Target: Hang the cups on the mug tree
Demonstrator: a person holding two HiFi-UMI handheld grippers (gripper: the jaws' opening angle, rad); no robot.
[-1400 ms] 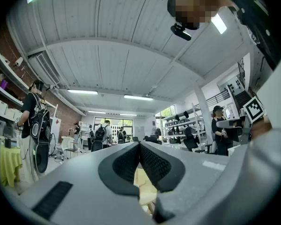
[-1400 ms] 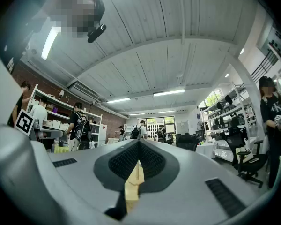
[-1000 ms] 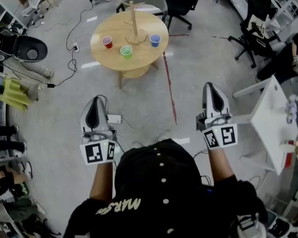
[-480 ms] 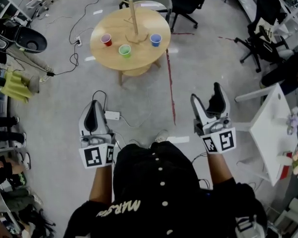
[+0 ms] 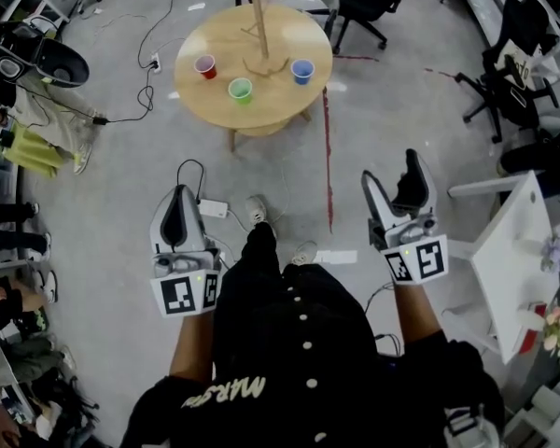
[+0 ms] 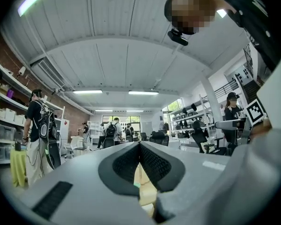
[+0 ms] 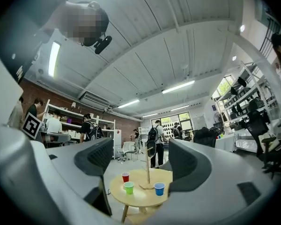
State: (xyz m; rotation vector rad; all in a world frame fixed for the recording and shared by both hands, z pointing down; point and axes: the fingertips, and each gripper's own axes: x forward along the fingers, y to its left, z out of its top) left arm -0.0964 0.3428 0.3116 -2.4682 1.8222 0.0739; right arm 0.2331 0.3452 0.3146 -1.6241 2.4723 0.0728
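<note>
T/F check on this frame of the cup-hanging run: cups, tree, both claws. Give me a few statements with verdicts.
1. Red cup, green cup and blue cup all stand on the table; the mug tree is bare. True.
2. Right claw holds the blue cup. False: its jaws have just opened, with nothing between them.
3. Left claw is shut. True.
4. Both claws are above the table. False: they are over the floor, short of it.
</note>
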